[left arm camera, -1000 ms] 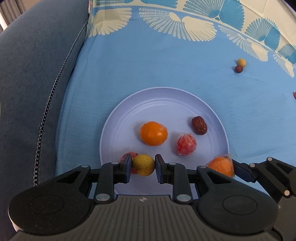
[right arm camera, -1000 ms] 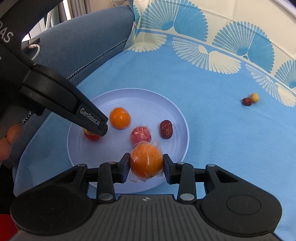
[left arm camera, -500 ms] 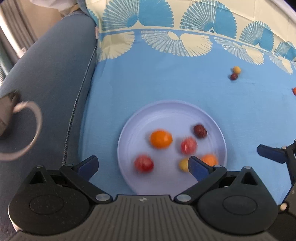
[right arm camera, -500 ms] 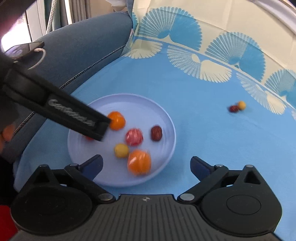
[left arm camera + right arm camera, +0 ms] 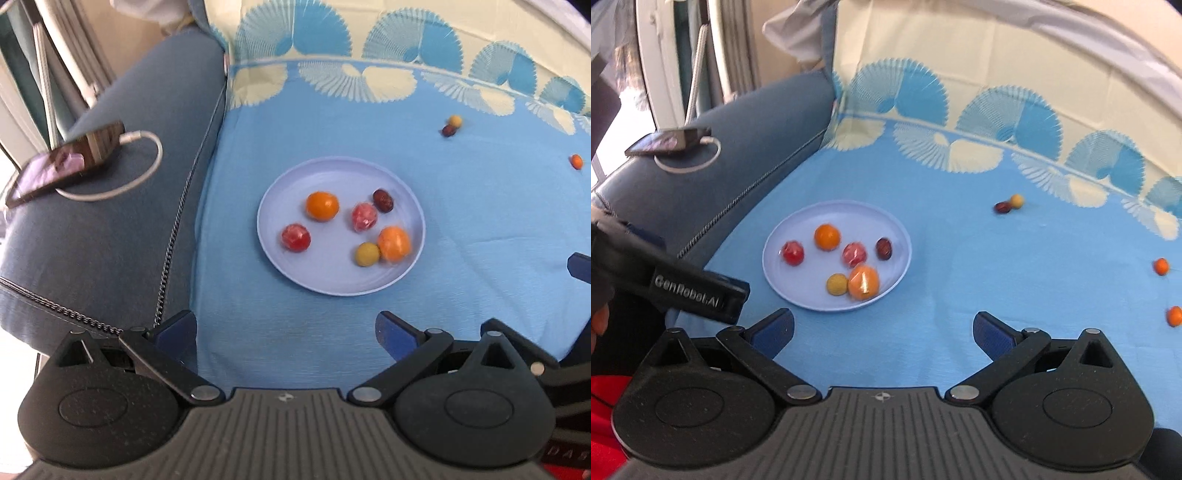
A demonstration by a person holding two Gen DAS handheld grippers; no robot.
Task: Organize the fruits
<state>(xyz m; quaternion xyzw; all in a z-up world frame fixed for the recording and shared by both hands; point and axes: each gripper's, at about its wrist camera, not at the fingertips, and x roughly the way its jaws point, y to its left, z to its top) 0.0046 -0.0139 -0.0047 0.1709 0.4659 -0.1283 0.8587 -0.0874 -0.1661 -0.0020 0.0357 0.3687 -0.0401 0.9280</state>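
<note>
A pale blue plate point(image 5: 332, 286) lies on the blue cloth and holds several fruits: an orange point(image 5: 322, 206), a wrapped orange point(image 5: 393, 243), a small yellow fruit point(image 5: 367, 254), two wrapped red fruits point(image 5: 295, 237) point(image 5: 364, 216) and a dark red date point(image 5: 382, 200). The plate also shows in the right wrist view point(image 5: 783, 284). My left gripper point(image 5: 286, 334) is open and empty, held above and short of the plate. My right gripper point(image 5: 882, 332) is open and empty, likewise pulled back.
Loose on the cloth are a date with a yellow fruit point(image 5: 1008, 204) at the far side and two small orange fruits point(image 5: 1161, 266) point(image 5: 1174, 316) at the right. A phone with a white cable point(image 5: 62, 162) lies on the grey sofa arm at left.
Both grippers opened, releasing the yellow fruit and the wrapped orange onto the plate, then rose and drew back. The plate looks smaller and farther now.
</note>
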